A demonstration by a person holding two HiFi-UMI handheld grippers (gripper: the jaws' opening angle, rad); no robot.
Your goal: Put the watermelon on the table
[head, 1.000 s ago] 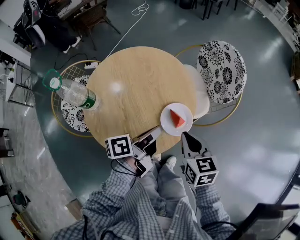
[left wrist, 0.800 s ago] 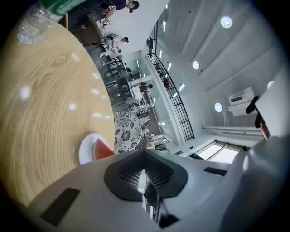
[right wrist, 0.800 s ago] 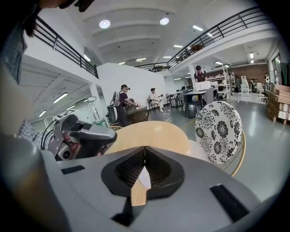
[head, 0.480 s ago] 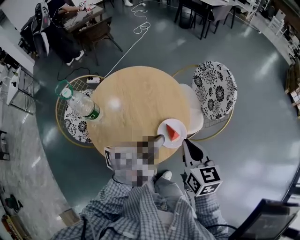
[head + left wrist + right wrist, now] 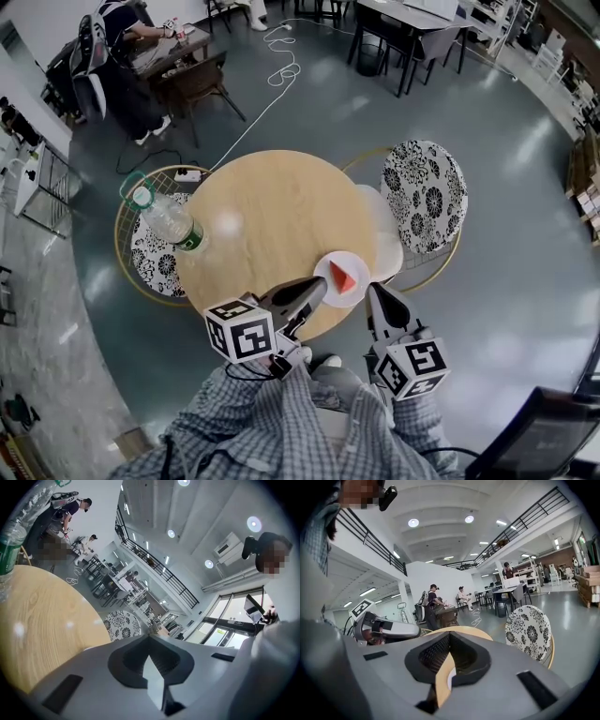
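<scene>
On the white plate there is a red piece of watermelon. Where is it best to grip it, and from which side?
Probably across the two long sides of the watermelon, toward its wider end: it looks like a wedge lying on the plate. Come down from the near side with the right gripper, which is closest; its shut jaws must open first.

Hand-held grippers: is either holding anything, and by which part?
Nothing is held. The left hand-held gripper and right hand-held gripper are both shut and empty; the watermelon slice lies on its plate on the table.
</scene>
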